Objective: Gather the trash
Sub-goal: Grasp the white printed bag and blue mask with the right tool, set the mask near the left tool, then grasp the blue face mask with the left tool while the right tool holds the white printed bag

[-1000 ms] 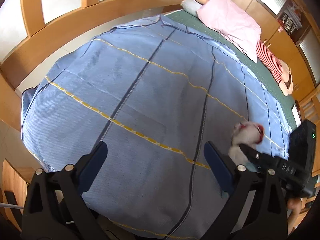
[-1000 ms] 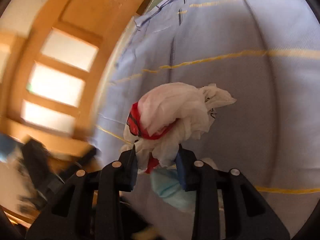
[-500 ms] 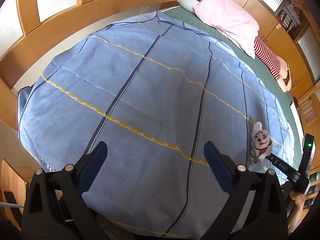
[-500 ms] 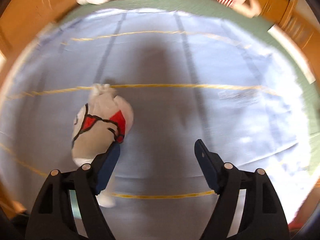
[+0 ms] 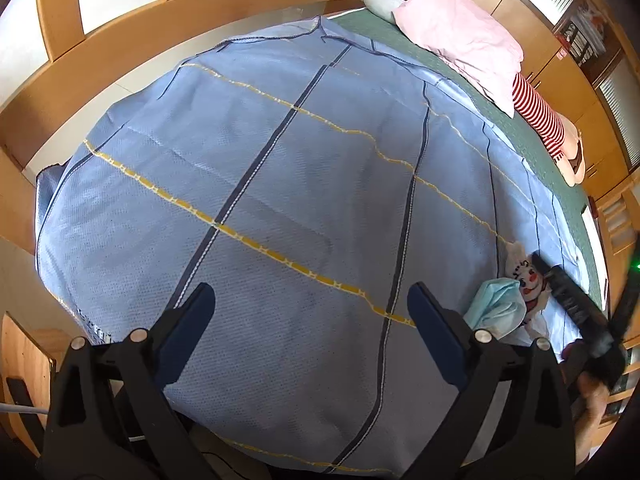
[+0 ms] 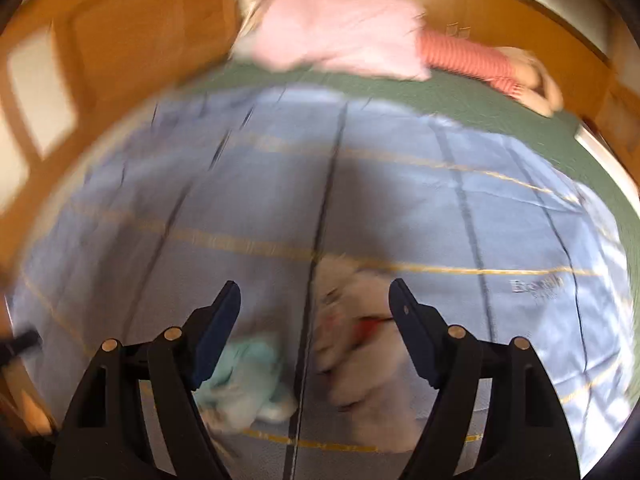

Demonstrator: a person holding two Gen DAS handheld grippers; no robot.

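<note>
I am working over a big light-blue bed cover with yellow and dark stripes (image 5: 280, 200). My right gripper (image 6: 316, 316) has its jaws spread wide with nothing pinched in them. They have just been opening. Below them, on the cover, lies a crumpled white plastic bag with red and black print (image 6: 360, 344). It looks blurry in my right view, but the pads do not press on it. Just beside it, on the other side of a dark stripe, sits a scrunched pale teal tissue or wrapper (image 6: 248, 376).

From my left view I can see both bits of trash near the edge of the cover: the white bag (image 5: 528, 280) and the teal wad (image 5: 498, 308), close against each other. My left gripper (image 5: 312, 312) hangs over bare cover. Its jaws are wide too, and they hold nothing.

I think the trash has been put together in one small pile. I cannot see a bin or a trash sack anywhere. I cannot see any other trash on the cover. A pink pillow (image 5: 460, 36) lies at the far end of the bed, and that stays.
</note>
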